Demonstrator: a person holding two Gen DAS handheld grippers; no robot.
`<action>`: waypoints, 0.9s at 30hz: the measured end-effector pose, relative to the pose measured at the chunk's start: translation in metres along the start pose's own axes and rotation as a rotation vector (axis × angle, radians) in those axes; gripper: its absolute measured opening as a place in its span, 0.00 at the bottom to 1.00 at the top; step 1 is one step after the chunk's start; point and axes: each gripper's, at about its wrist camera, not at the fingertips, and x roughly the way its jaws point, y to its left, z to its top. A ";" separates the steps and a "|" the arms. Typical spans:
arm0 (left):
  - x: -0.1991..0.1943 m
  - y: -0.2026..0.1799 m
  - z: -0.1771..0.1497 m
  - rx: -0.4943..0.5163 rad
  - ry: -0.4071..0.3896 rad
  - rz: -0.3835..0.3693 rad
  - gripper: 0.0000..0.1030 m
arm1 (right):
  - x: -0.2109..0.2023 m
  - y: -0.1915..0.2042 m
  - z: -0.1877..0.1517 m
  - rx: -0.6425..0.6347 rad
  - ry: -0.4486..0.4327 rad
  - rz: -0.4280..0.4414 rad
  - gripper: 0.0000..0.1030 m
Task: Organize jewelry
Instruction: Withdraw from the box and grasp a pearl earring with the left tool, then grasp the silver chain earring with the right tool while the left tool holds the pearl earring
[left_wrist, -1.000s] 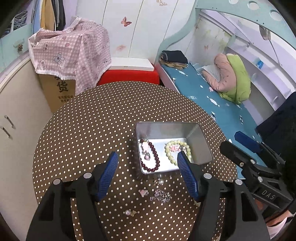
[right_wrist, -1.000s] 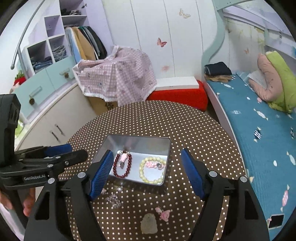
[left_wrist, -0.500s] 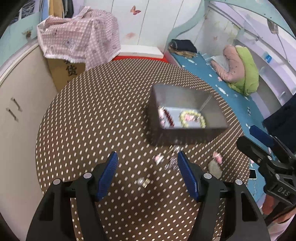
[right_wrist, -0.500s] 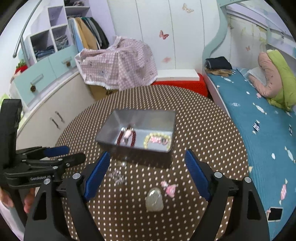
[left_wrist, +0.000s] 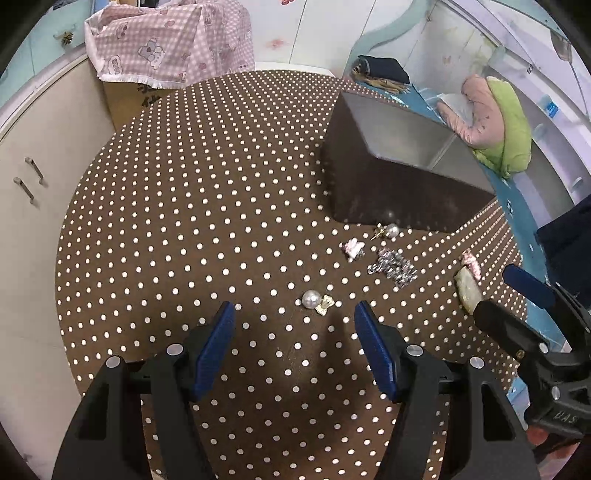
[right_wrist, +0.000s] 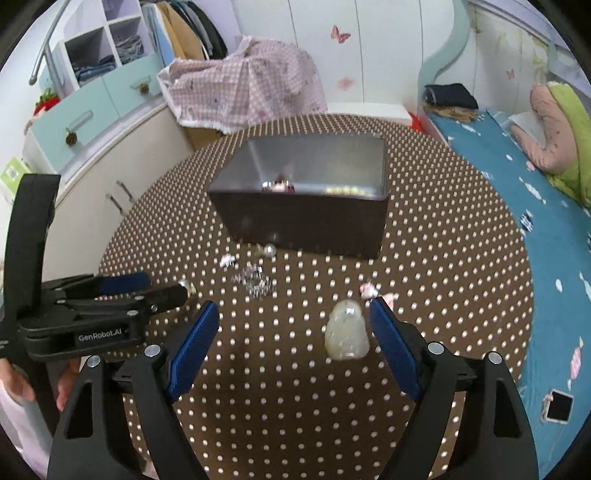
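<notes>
— Brown cloth with white dots covers the round table (left_wrist: 192, 206); what lies on it?

— Loose jewelry, scattered in front of the metal tin (left_wrist: 399, 177); in the left wrist view a pearl earring (left_wrist: 311, 298) with a small gold clip (left_wrist: 325, 305) touching it sits just past the left gripper (left_wrist: 295, 341), at twelve o'clock from the gap between its blue pads.

— And further out?

— A second pearl earring (left_wrist: 390, 230) lies right against the tin's near wall; a small pink-and-white charm (left_wrist: 352, 248) is just beside it at about seven o'clock; a tangle of silvery rhinestone chain (left_wrist: 394, 265) lies at four o'clock from that charm.

— How do the claws stand?

— Left gripper: jaws spread, nothing between them, no pad touching anything; right gripper (right_wrist: 293, 347): jaws parted wide and empty of any grasp, though a pale, translucent jade-like pendant (right_wrist: 346, 330) rests on the cloth between the pads, nearer the right-hand one, apart from both.

— Anything else by that pendant?

— A pink bow-shaped piece (right_wrist: 369, 290) at one o'clock from it, near the tip of the right-hand pad.

— What does the tin hold?

— From the right wrist view, a dark red beaded bracelet (right_wrist: 280, 186) at the left and a pale green beaded one (right_wrist: 343, 190) at the right, both only just visible over the near rim and blurred; the tin's outer wall looks dark, its inside brushed silver.
</notes>
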 end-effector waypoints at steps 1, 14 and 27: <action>0.002 -0.001 -0.002 0.004 -0.004 0.010 0.63 | 0.003 0.000 -0.002 0.001 0.009 0.001 0.78; 0.005 -0.012 -0.008 0.048 -0.080 0.043 0.43 | 0.024 -0.001 -0.009 0.011 0.067 0.004 0.78; 0.003 0.002 -0.006 -0.006 -0.063 -0.059 0.12 | 0.030 0.013 0.003 -0.094 0.050 0.001 0.78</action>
